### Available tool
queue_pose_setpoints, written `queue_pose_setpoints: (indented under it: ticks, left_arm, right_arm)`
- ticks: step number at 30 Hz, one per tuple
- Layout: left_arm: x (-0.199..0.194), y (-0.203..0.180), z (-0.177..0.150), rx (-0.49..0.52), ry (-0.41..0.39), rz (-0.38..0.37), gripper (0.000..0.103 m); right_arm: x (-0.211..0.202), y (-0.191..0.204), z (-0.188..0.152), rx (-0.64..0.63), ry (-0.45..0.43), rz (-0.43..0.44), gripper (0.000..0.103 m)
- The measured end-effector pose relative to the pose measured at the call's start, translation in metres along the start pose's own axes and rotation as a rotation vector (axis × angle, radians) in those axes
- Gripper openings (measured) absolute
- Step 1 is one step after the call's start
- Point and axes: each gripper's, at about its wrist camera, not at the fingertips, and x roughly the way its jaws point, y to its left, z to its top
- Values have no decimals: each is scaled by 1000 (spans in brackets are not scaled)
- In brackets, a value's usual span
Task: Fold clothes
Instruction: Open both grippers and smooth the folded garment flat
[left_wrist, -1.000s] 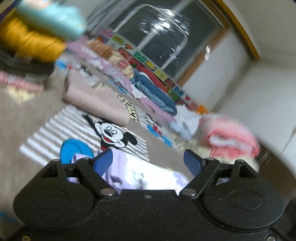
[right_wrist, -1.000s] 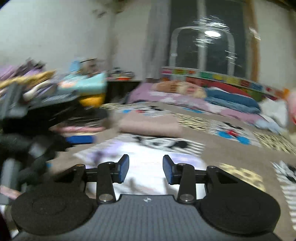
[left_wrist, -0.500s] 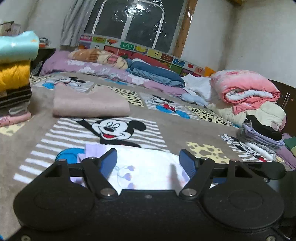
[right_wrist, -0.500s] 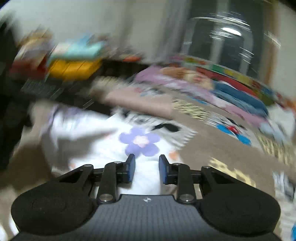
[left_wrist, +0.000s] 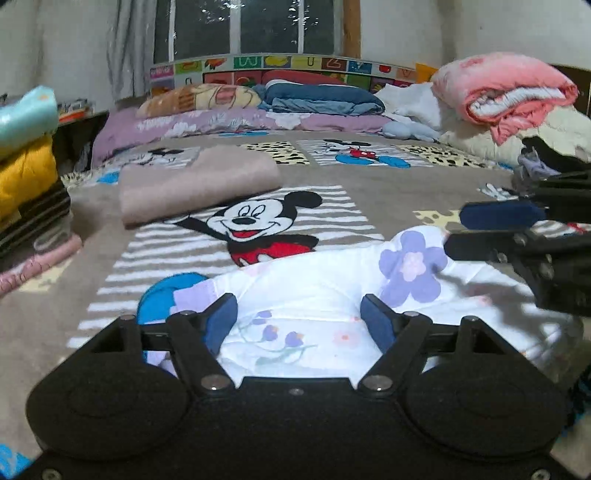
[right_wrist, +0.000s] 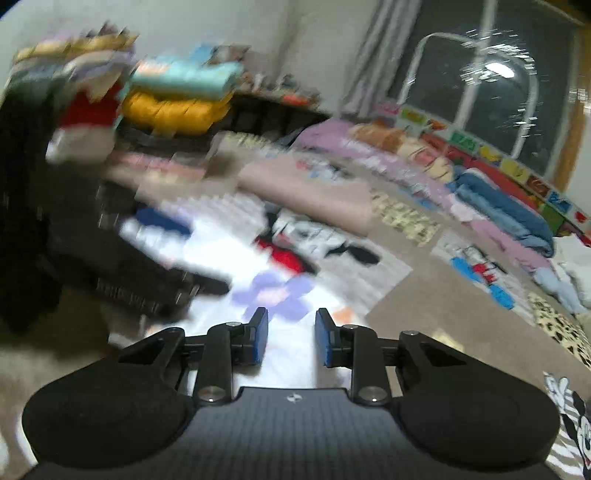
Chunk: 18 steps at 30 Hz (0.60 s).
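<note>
A white garment with purple flowers (left_wrist: 332, 291) lies on the Mickey Mouse blanket (left_wrist: 266, 221). My left gripper (left_wrist: 298, 317) is open and hovers just over the garment's near edge, nothing between its fingers. My right gripper (right_wrist: 291, 334) is open too, over the garment's right part (right_wrist: 273, 291); it shows from the side in the left wrist view (left_wrist: 509, 229), beside the big purple flower. The right wrist view is blurred by motion.
A folded beige cloth (left_wrist: 195, 181) lies behind the garment. Stacked folded clothes (left_wrist: 26, 166) stand at the left. Pillows and a blue quilt (left_wrist: 321, 98) line the far wall. A pink blanket (left_wrist: 506, 92) and dark clothes (left_wrist: 546, 155) pile at the right.
The left view has levelled and moved closer over the garment. The right gripper swung right and its jaws opened a little wider; the purple flower part now lies spread out.
</note>
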Motion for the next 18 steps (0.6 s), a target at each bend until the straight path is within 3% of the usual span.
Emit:
queue_pose_setpoints:
  ticks: [4,6,10,18]
  left_arm:
    - [0,0,0,4,17,-4,76]
    - [1,-3,-2,19,15,1,77]
    - [3,-3,-3,24,14,1,77]
    - [-15,2,-4,2,-6,-13,77]
  right_arm:
    - [16,-6,-2,49,40,51,33]
    - [28,1,-19,30,69,68,33]
    - [28,-6,-34,100,46,92,33]
    - [12,-4,-21,139,89,39,34]
